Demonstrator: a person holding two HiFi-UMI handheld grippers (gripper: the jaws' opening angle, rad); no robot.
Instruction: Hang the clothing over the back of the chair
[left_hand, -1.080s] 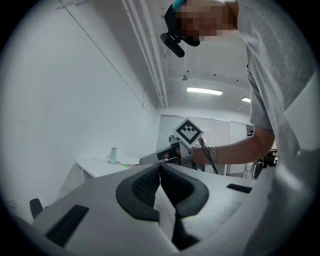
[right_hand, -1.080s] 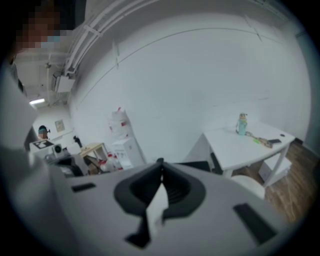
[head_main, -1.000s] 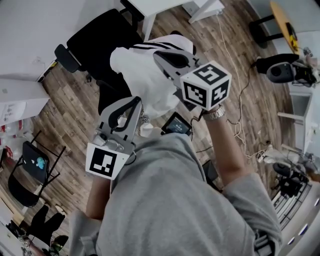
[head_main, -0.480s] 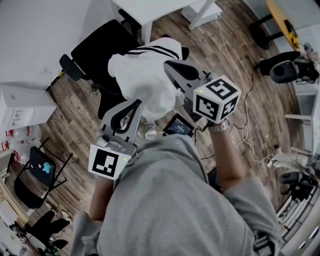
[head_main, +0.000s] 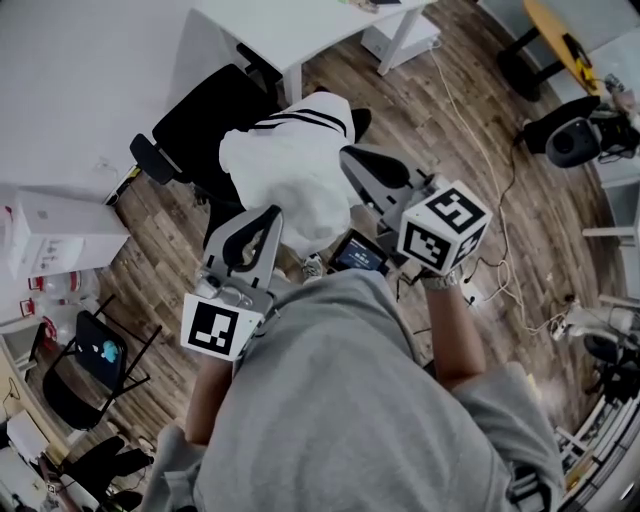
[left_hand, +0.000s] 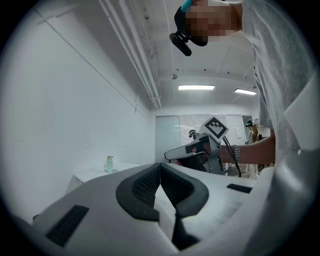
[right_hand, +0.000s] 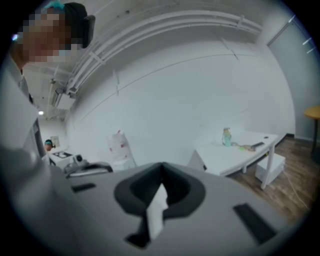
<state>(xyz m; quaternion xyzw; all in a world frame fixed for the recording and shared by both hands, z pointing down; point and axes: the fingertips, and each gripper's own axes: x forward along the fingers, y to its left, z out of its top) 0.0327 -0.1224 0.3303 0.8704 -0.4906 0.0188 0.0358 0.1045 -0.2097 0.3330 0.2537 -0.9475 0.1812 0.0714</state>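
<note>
Wood floor (head_main: 480, 120) and a white wall (head_main: 80, 70) are seen from above. A white desk (head_main: 290, 25) stands by the wall, with a black chair (head_main: 195, 120) in front of it. The white garment (head_main: 290, 170), black-striped at the top, is held bunched over the chair; contact with it cannot be judged. The left gripper (head_main: 272, 214) is closed on the garment's lower edge. The right gripper (head_main: 346, 153) is fully closed on a fold, white cloth pinched between the pads.

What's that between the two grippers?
A white garment with black stripes, pinched at either side by the left gripper and the right gripper; the head view shows it.
</note>
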